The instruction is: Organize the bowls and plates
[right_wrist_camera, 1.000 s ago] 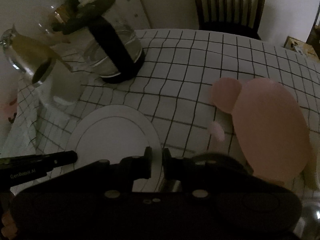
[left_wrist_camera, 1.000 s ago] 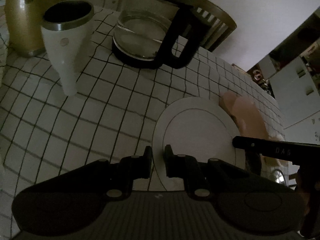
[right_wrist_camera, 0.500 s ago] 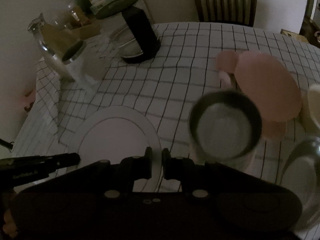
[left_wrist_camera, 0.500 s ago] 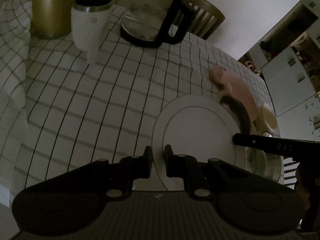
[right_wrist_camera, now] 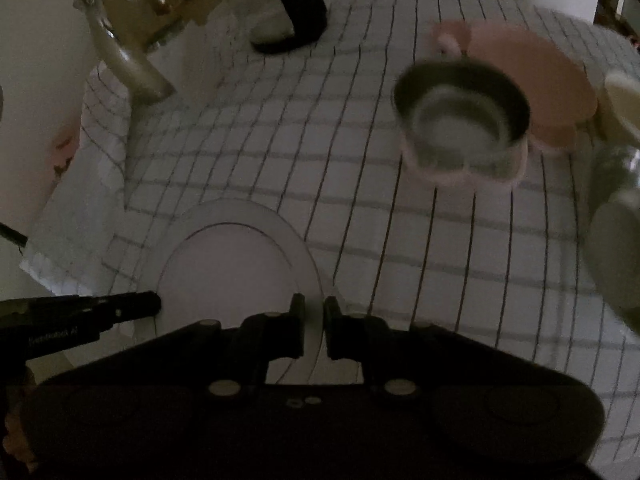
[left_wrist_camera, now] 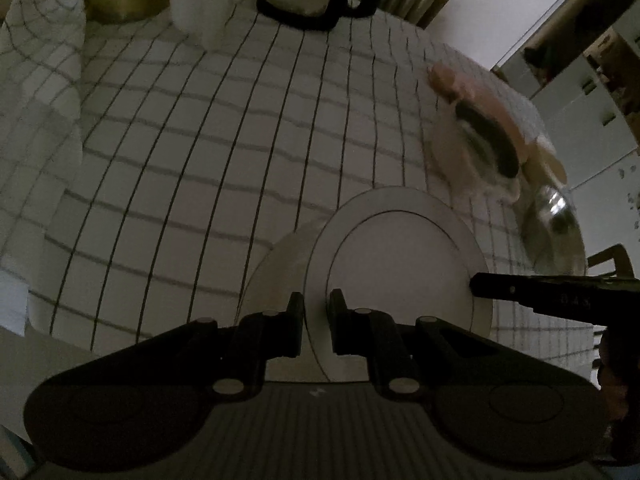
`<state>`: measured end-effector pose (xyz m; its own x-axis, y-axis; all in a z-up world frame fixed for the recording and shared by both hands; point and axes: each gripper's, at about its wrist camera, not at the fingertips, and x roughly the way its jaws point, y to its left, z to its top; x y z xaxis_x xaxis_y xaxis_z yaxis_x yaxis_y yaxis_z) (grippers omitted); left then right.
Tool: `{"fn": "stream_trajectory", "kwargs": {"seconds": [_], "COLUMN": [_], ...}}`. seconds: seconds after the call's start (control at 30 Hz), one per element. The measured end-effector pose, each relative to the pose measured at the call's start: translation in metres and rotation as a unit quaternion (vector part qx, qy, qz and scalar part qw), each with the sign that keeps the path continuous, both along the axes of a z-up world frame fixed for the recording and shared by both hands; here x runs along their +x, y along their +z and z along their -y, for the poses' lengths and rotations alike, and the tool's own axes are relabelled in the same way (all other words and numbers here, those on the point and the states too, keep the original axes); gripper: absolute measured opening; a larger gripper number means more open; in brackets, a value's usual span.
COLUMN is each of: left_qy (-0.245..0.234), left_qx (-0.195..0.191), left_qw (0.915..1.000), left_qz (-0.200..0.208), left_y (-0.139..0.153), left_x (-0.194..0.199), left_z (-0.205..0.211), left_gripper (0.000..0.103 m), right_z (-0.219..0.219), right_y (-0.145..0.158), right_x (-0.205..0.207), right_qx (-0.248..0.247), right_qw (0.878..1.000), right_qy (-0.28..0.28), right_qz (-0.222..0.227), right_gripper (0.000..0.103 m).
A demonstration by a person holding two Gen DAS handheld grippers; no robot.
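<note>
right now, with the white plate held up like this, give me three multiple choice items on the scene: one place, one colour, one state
1. Where are the two grippers on the white plate?
A. both on one edge
B. on opposite edges
C. neither touches it

2. What colour is the flat plate behind the metal bowl?
A. pink
B. blue
C. black

3. How do the left gripper jaws stand?
A. wide open beside the plate
B. shut on the plate's rim
C. shut on the checked tablecloth

Answers:
1 B, each wrist view shows the other gripper's tip at the plate's far edge, the right gripper included.
2 A, it reads pink in both views.
3 B, the rim passes between the nearly closed jaws.
</note>
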<state>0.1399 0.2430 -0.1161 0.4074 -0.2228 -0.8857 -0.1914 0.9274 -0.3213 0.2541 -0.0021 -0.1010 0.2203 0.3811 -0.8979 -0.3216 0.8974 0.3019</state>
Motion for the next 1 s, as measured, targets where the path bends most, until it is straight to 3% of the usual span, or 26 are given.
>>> {"fn": "stream_trajectory", "kwargs": {"seconds": [0.43,1.0], "left_qy": [-0.013,-0.019], "left_qx": [0.017,0.028], "left_qw": [0.9996,0.9990], "left_qz": [-0.018,-0.029], "left_y": [-0.033,-0.044], "left_x": [-0.014,-0.003], "left_z": [0.004,0.002], "left_gripper": [0.012,0.013], "right_z": [0.000,-0.007], "right_y": [-0.045,-0.059], "right_x": [-0.031,-0.027], "right_qx": [-0.012,-0.013], "right_qw": [0.999,0.999], "right_qy": [0.003,-0.009], "right_qz": [-0.029,-0.043], "right_gripper": [0.011,0.011]}}
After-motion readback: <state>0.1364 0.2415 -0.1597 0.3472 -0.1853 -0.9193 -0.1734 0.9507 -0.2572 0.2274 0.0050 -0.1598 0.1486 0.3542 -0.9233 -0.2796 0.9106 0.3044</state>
